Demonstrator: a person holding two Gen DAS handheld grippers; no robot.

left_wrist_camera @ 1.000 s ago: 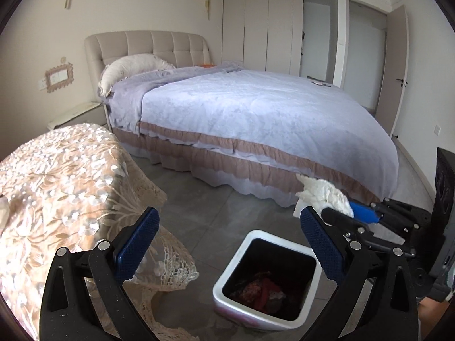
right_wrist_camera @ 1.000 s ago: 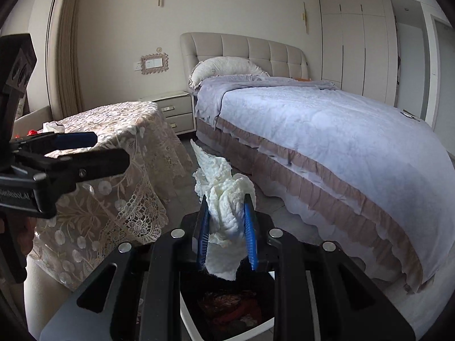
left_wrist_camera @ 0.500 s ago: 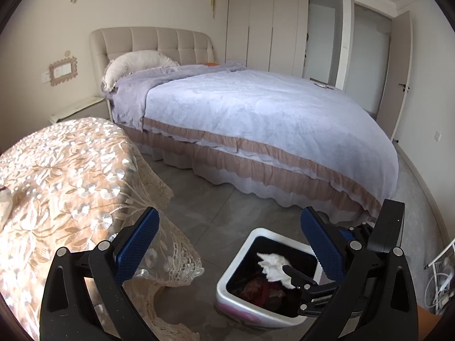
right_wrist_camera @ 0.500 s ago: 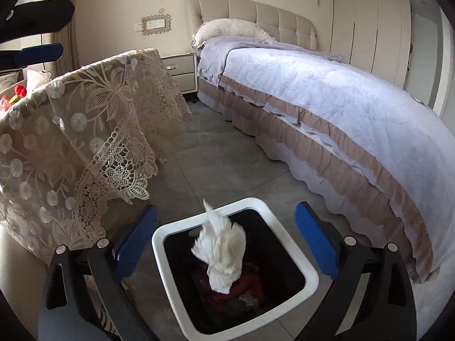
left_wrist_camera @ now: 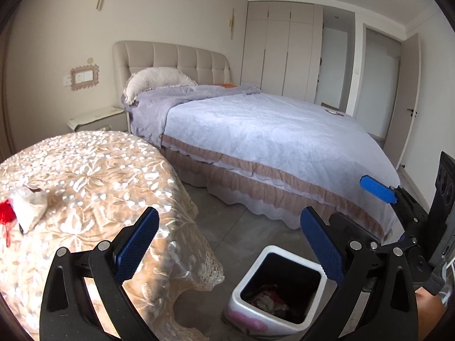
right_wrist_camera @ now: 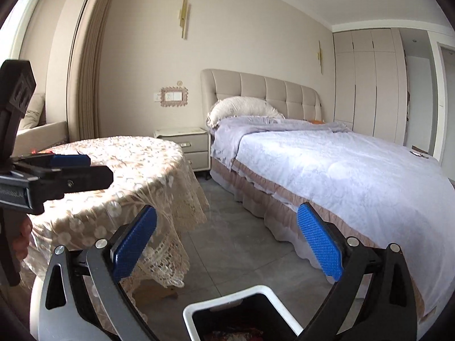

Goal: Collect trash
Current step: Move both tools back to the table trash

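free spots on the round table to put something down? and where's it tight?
Most of the lace tablecloth is bare, from its middle to the bed-side edge. The crowded part is the left rim, with a crumpled tissue and red scrap. Floor between table, bin and bed is open.

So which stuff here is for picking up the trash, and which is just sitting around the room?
For the job:
- bin on the floor, trash already inside
- crumpled white paper and red scrap on the round table
- left tool and right tool, both open and empty

Just there:
- bed
- pillow
- nightstand
- wardrobe
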